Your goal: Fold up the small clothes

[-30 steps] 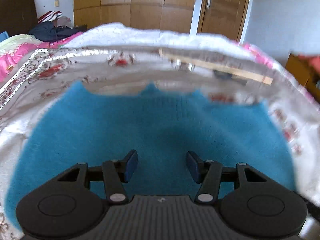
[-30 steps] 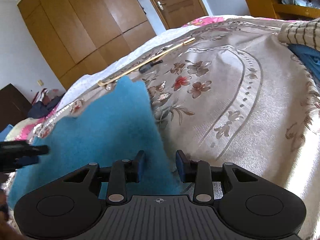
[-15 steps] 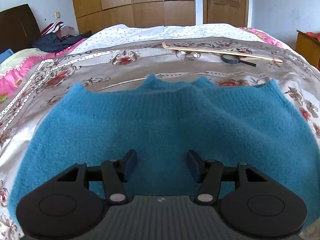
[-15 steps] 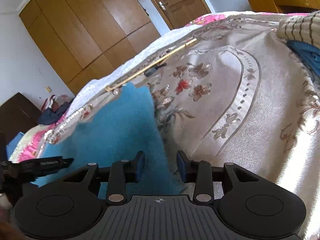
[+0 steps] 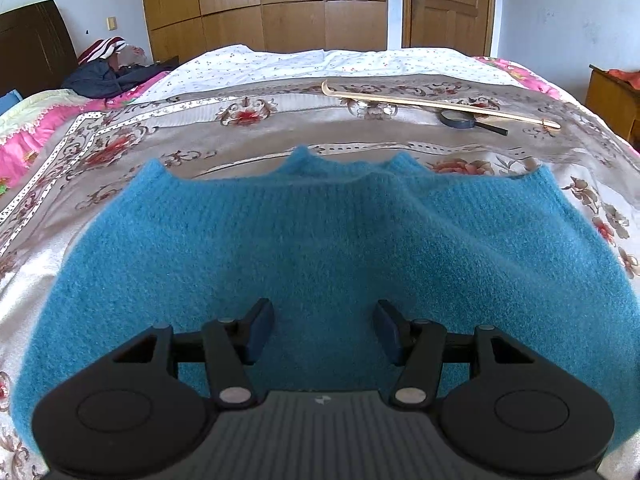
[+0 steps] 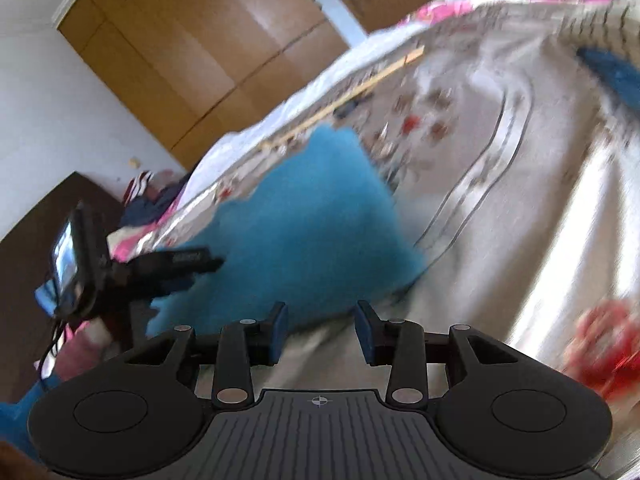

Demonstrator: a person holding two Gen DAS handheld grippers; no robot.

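Observation:
A fuzzy blue knit garment (image 5: 320, 240) lies spread flat on the flowered bedspread (image 5: 224, 136). My left gripper (image 5: 324, 330) is open and empty, held just above the garment's near edge. In the blurred right wrist view the garment (image 6: 304, 224) lies ahead and to the left. My right gripper (image 6: 320, 330) is open and empty, a little back from the garment's near right corner. The left gripper (image 6: 176, 262) shows at the left of that view, over the garment's left part.
A long wooden stick (image 5: 440, 104) and a black magnifying glass (image 5: 460, 118) lie on the far part of the bed. Dark clothes (image 5: 108, 76) are piled by the headboard. A checked cloth and another blue item (image 6: 612, 72) lie at the far right. A wooden cabinet (image 5: 612, 100) stands beside the bed.
The right gripper has let go of the garment's right edge, opened and drawn back, moving fast. The left gripper has steadied over the garment, which now lies flat.

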